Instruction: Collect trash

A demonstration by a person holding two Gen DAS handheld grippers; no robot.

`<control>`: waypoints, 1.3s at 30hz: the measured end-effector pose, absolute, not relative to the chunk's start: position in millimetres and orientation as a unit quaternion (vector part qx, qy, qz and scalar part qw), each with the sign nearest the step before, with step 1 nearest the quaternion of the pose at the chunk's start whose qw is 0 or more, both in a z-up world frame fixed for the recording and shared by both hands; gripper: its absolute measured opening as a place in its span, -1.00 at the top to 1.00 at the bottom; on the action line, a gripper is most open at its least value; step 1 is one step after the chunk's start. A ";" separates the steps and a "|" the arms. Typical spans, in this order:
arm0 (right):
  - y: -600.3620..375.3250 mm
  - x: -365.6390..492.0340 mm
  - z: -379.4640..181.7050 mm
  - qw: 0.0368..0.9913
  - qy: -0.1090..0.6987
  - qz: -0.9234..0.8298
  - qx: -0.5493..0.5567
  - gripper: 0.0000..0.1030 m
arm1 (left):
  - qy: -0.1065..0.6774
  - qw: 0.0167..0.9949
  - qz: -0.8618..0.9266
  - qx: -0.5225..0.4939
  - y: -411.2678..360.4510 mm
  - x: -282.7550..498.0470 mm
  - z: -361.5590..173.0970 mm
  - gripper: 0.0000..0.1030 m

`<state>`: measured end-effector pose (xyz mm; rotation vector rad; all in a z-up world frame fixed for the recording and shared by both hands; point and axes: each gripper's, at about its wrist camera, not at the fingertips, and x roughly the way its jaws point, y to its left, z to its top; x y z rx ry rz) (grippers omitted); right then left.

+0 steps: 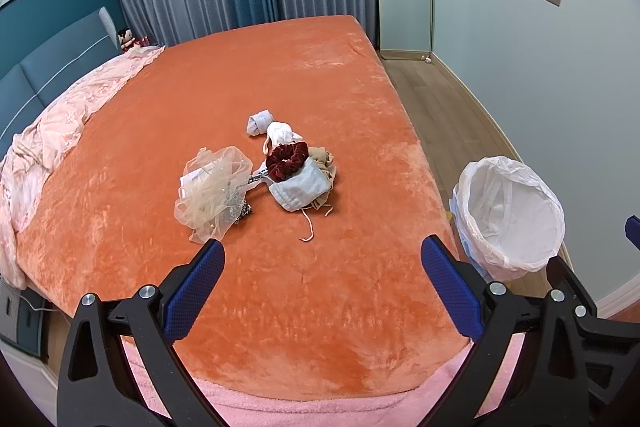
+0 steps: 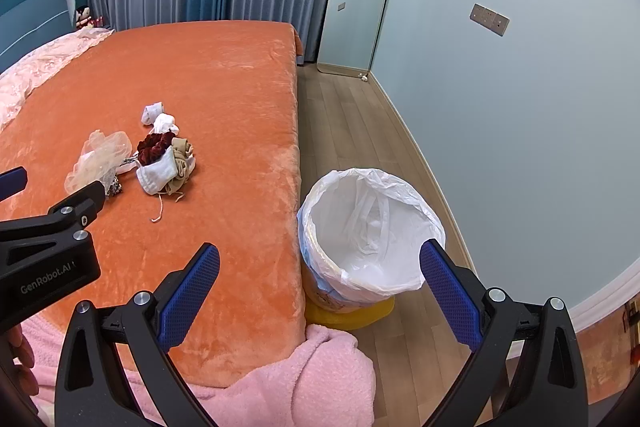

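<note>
Both grippers are spread wide and carry nothing. The left gripper point(image 1: 322, 259) hangs over the near part of the orange bed cover point(image 1: 312, 67), low in the left wrist view; the right gripper point(image 2: 320, 267) sits at the bottom of the right wrist view, straddling the bed edge and the bin.

The trash lies in one loose cluster at the centre of the left wrist view, well apart from both grippers. It comprises a cream tulle bundle point(image 1: 212, 191) on the left, a dark red scrunchie point(image 1: 287, 159) resting against a pale grey cloth pouch point(image 1: 300, 189), a tan fabric piece point(image 1: 326, 163) behind the pouch, a white crumpled item point(image 1: 282, 133), and a small grey roll point(image 1: 259, 123) furthest up the frame. A thin cord point(image 1: 309, 229) trails toward the camera.

The waste bin point(image 2: 372, 227), lined with a white plastic bag, stands on the wooden floor just beside the bed edge, centre-right in the right wrist view. Its visible interior shows only the liner; no item is seen inside.

Assessment: collection appears not to have begun. Every visible piece remains on the bed, none is gripped, and all of them are left to transfer to the bin.
</note>
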<state>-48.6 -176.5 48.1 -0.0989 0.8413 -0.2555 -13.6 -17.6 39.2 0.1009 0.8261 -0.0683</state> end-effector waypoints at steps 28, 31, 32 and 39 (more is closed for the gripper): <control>-91.9 23.7 10.8 0.918 0.384 -0.087 -0.036 -0.85 | 0.431 0.902 0.008 -0.032 105.0 61.8 -12.3 -0.83; -72.2 45.3 -0.9 0.917 0.390 -0.078 -0.042 -0.85 | 0.436 0.899 0.015 -0.041 121.5 76.3 -22.9 -0.83; -67.7 50.7 -4.0 0.916 0.391 -0.076 -0.043 -0.85 | 0.438 0.898 0.016 -0.043 126.4 81.0 -26.3 -0.83; -32.8 101.7 -36.1 0.908 0.415 -0.053 -0.028 -0.85 | 0.451 0.891 0.013 -0.052 158.9 121.6 -55.6 -0.83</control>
